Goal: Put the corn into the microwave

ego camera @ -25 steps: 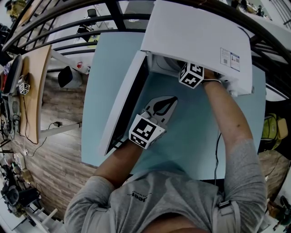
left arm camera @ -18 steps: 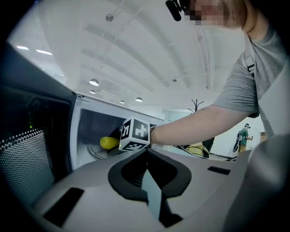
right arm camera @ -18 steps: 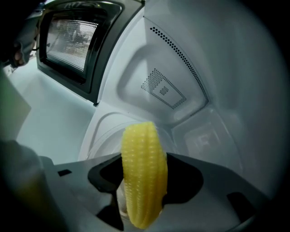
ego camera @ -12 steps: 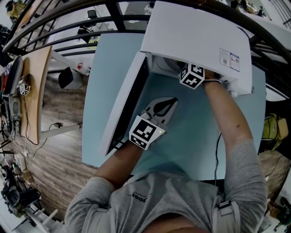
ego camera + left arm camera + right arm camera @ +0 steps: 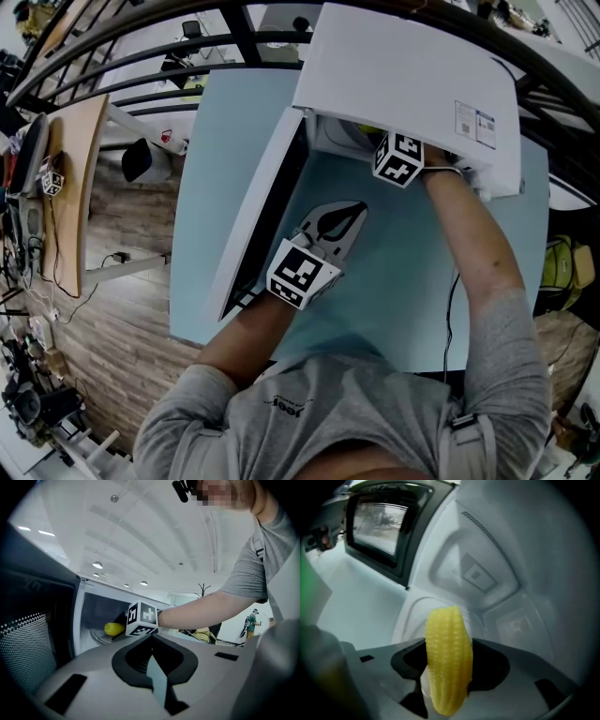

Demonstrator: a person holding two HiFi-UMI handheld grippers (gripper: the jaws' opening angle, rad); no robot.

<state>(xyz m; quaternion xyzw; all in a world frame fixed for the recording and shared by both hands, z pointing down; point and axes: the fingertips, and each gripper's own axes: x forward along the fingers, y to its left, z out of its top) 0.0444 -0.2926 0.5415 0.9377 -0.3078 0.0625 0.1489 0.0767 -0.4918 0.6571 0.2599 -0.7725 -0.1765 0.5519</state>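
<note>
The microwave [image 5: 403, 84] stands at the far end of the light-blue tabletop [image 5: 394, 291], and its door [image 5: 248, 220] is swung wide open to the microwave's left. Just in front of the microwave's open mouth, beside the inner face of the door, the left claw [image 5: 354, 211] hangs above the tabletop with its jaws together and nothing between them. It points toward the cavity. To the right of it, the person's forearm [image 5: 201, 611] reaches into the microwave. The right claw [image 5: 446, 691] is inside the cavity, tilted downward, with its marker cube [image 5: 398, 157] just under the microwave's front edge. This claw is clamped on the corn [image 5: 447, 653], a yellow cob that stands upright between the jaws and sticks out past their tips. In the left gripper view the corn sits inside the microwave, low over the turntable [image 5: 96, 637]. I cannot tell whether it touches the turntable.
</note>
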